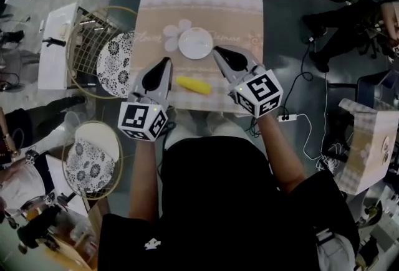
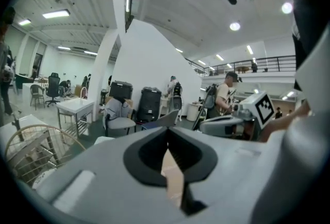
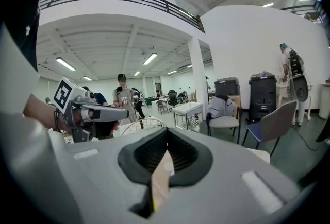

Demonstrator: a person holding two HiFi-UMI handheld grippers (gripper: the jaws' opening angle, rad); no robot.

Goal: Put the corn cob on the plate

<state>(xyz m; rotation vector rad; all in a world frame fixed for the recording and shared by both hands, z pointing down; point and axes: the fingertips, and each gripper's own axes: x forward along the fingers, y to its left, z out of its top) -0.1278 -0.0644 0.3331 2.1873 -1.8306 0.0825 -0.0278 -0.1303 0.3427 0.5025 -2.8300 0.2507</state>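
Observation:
A yellow corn cob (image 1: 193, 85) lies on the small table's beige cloth (image 1: 206, 8), near its front edge. Behind it sits a round white plate (image 1: 195, 43), bare. My left gripper (image 1: 166, 61) hovers to the left of the cob, shut and holding nothing. My right gripper (image 1: 216, 51) hovers to the right of the cob, close to the plate's rim, also shut and holding nothing. In the left gripper view the shut jaws (image 2: 167, 135) point out over the room; the right gripper view shows its shut jaws (image 3: 166, 138) likewise. Neither gripper view shows the cob or the plate.
Two round wire-frame stools with patterned cushions (image 1: 115, 63) (image 1: 90, 161) stand left of the table. A white power strip (image 1: 288, 118) and cable lie on the floor at the right. A box (image 1: 368, 145) sits at the far right. People and chairs fill the room beyond.

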